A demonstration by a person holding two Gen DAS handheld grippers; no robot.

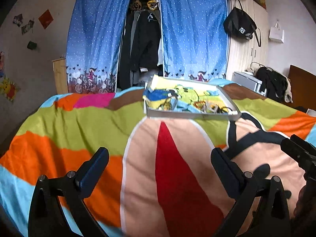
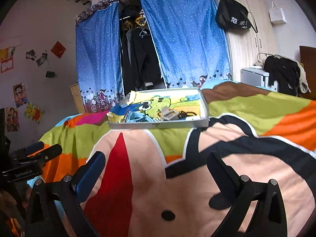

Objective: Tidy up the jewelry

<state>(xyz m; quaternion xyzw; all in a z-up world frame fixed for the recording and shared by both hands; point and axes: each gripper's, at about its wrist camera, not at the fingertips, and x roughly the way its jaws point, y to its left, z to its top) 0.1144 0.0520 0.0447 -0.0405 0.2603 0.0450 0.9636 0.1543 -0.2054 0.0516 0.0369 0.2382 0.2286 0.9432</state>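
A bed covered by a bright cartoon-print bedspread (image 1: 79,122) is seen from both wrist cameras. The left gripper (image 1: 160,164) is held low over the near part of the bedspread, its two fingers spread wide with nothing between them. The right gripper (image 2: 156,169) is likewise held above the bedspread, its fingers set wide apart and empty; in the left wrist view part of it is seen at the near right edge, and in the right wrist view the left gripper is seen at the near left edge. A shallow white tray (image 1: 189,115) (image 2: 158,126) is placed on the far part of the bed, well apart from both grippers. The tray is lined with a colourful cartoon cloth (image 2: 167,102), and small jewelry pieces (image 1: 209,106) (image 2: 173,115) are gathered toward its near right corner; their individual kinds cannot be told. Beyond the bed, blue dotted curtains (image 1: 94,39) (image 2: 185,39) are parted over hanging dark clothes (image 2: 142,59), and a black bag (image 1: 240,24) hangs on the wardrobe at far right.
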